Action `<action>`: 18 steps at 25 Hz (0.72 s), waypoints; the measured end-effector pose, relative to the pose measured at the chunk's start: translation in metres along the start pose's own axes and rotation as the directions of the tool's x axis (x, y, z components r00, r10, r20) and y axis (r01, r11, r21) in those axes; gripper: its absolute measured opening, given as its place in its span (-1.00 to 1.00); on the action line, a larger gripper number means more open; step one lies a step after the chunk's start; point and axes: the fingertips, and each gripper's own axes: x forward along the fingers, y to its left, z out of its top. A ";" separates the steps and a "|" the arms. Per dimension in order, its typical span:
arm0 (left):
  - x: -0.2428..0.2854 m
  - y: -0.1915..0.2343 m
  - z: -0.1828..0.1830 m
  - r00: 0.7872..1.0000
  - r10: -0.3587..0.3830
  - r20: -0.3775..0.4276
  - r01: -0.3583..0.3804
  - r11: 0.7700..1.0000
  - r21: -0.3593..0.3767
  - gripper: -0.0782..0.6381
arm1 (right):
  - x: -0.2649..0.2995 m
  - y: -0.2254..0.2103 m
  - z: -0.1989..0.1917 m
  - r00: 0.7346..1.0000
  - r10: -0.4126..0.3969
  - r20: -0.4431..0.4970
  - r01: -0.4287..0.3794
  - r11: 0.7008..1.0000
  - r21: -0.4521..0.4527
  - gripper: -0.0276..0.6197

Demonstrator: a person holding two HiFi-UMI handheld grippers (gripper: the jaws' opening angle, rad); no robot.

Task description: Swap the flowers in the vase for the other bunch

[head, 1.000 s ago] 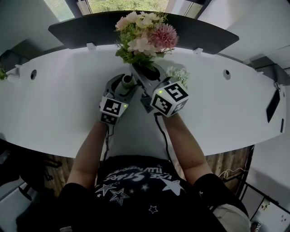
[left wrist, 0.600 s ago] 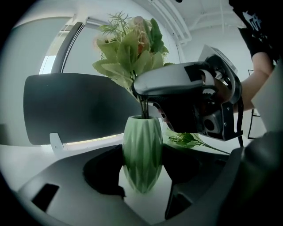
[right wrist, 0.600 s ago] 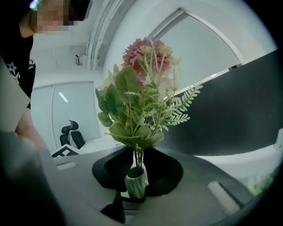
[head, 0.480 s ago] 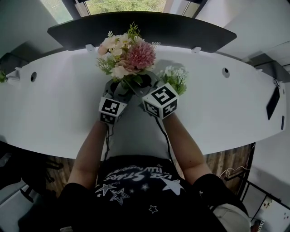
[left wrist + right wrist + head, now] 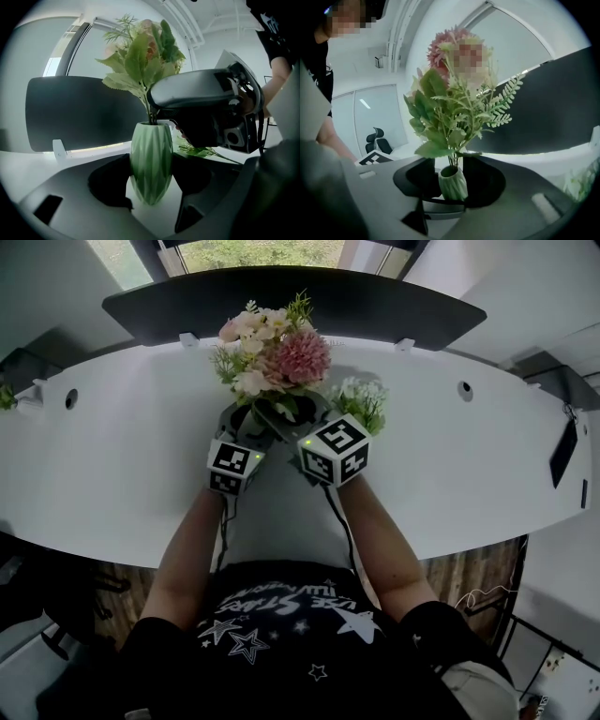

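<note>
Pink bunch has sunk into the vase the left claw clamps; right claw, just opened, flanks its stems.

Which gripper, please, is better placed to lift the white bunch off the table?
Likely the right gripper: the white bunch lies beside it, its fingers just opened, stems between them; the left gripper grips the vase.

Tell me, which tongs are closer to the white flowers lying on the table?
Right. The right tongs, just opened with stems of the pink bunch between them, sit beside the white flowers. The left tongs hold the green vase, farther off.
</note>
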 end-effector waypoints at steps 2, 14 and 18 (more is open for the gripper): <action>0.000 0.000 0.000 1.000 0.001 -0.001 -0.001 1.000 0.004 -0.01 | -0.001 0.002 -0.004 1.000 0.011 -0.010 -0.011 1.000 0.023 -0.33; 0.001 -0.004 -0.002 1.000 0.009 -0.017 -0.009 0.999 0.043 0.00 | -0.029 -0.002 -0.010 0.999 -0.040 0.021 0.038 0.996 0.081 -0.29; 0.001 -0.004 -0.013 0.998 -0.010 -0.068 0.016 0.995 0.097 0.00 | -0.036 0.000 -0.011 0.998 -0.068 0.017 0.066 0.995 0.078 -0.29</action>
